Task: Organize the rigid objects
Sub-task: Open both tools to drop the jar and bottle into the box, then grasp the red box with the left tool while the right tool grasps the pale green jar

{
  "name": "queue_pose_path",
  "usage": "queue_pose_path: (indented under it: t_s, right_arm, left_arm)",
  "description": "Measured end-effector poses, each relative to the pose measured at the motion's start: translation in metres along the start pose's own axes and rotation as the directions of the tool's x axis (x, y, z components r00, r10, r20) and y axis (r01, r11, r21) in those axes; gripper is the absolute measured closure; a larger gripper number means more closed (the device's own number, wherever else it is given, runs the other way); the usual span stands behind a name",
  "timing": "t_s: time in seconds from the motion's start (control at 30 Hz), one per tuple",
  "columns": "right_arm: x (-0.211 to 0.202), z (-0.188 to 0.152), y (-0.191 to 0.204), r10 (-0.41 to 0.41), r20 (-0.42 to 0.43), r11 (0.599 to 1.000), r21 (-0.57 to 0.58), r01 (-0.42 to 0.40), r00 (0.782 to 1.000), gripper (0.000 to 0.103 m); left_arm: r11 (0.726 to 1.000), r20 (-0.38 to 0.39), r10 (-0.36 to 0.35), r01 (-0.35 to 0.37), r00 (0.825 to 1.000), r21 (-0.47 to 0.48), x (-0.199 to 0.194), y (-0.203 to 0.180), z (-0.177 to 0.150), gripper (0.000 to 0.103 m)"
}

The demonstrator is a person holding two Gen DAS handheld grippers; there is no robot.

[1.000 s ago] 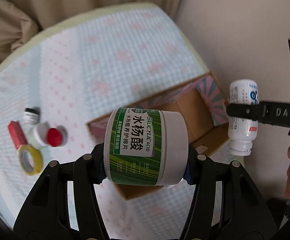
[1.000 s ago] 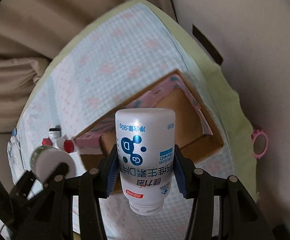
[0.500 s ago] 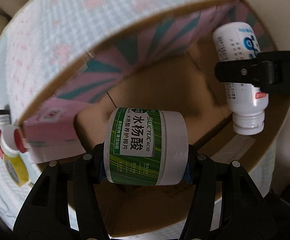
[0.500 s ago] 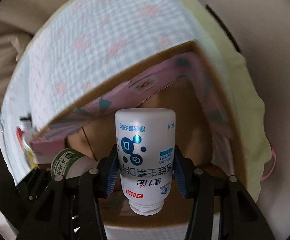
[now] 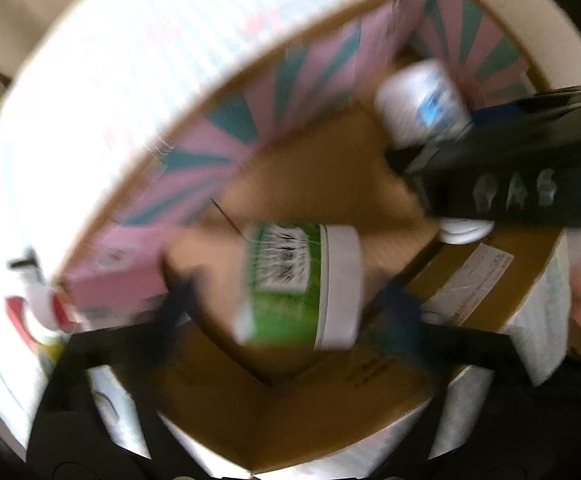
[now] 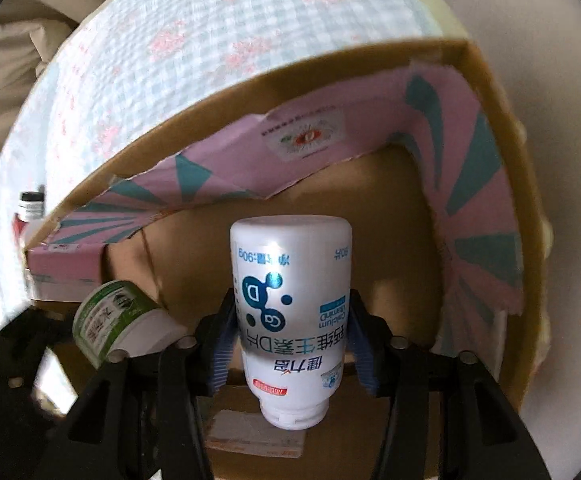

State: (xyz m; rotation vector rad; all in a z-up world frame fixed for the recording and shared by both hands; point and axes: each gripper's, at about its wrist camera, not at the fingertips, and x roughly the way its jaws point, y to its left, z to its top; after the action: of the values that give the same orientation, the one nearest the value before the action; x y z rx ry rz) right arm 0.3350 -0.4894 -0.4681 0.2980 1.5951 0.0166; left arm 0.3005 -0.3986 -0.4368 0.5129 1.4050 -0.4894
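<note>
Hovering inside the cardboard box (image 6: 502, 152) walls: right claw (image 6: 292, 338) clamped on white bottle (image 6: 290, 320), left claw (image 5: 290, 300) spread beside green jar (image 5: 302, 284).

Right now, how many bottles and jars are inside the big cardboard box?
2. The green-labelled jar sits at the box's left; the left gripper's jaws look spread. The white plastic bottle hangs upside down mid-box in the right gripper. The grippers may hide others.
</note>
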Motion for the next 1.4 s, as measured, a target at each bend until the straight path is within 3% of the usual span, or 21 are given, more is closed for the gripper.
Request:
queue_pose_path:
  t_s: [0.03,0.1,0.6,0.87,1.13,1.4]
  right_arm:
    - [-0.001,-0.001,0.001,0.041,0.002,0.999,-0.006,-0.041,0.999,0.012]
    - [-0.002,-0.005,0.003,0.109,-0.010,0.994,0.006,-0.109,0.994,0.001]
    - [-0.041,-0.027,0.011,0.037,0.013,0.999,0.001,-0.037,0.999,0.000]
    - [-0.109,-0.053,0.018,-0.016,0.091,1.000,-0.018,0.018,0.996,0.000]
    - [-0.174,-0.083,0.068,-0.089,0.211,0.990,-0.087,0.109,0.973,0.000]
    - [-0.204,-0.131,0.142,-0.068,0.307,0.986,-0.124,0.111,0.949,0.000]
  left_arm:
    - [1.000,0.024,0.000,0.000,1.000,-0.003,-0.006,0.000,0.000,0.000]
    - [1.000,0.030,-0.022,0.023,0.999,-0.014,-0.010,0.001,0.001,0.000]
    - [1.000,0.062,-0.003,0.004,0.998,-0.021,-0.041,0.016,-0.011,0.000]
    - [0.997,0.127,-0.034,0.042,0.991,-0.057,-0.095,0.029,-0.032,0.000]
    - [0.982,0.232,-0.027,0.069,0.972,-0.174,-0.171,0.076,-0.092,0.000]
    - [0.932,0.287,0.054,0.055,0.956,-0.359,-0.226,0.166,-0.183,0.000]
